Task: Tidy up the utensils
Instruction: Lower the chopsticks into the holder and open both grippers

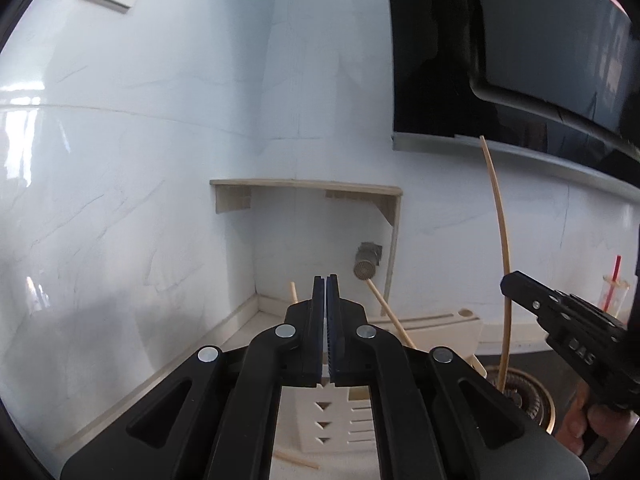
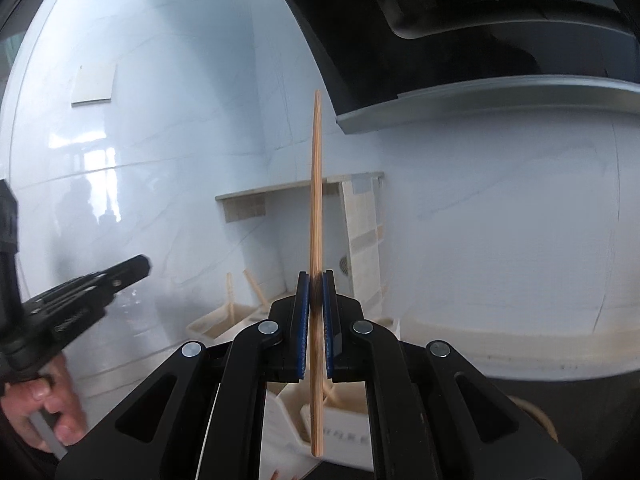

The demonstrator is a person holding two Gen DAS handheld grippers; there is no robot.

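Note:
My right gripper (image 2: 316,276) is shut on a thin wooden utensil (image 2: 317,200), seen edge-on and held upright above a white utensil holder (image 2: 340,436). The same utensil (image 1: 502,240) and right gripper (image 1: 508,282) show at the right of the left wrist view. My left gripper (image 1: 326,280) is shut with nothing between its fingers, above the white holder (image 1: 336,420). Wooden handles (image 1: 390,314) stick up from the holder; one leans toward the wall. The left gripper (image 2: 144,266) also shows at the left of the right wrist view.
White marble walls meet in a corner with a wooden-framed recess (image 1: 308,200) holding a metal fitting (image 1: 366,262). A black range hood (image 1: 520,60) hangs at upper right. A stove burner (image 1: 528,392) sits below right, and a cup with a red straw (image 1: 614,288) stands far right.

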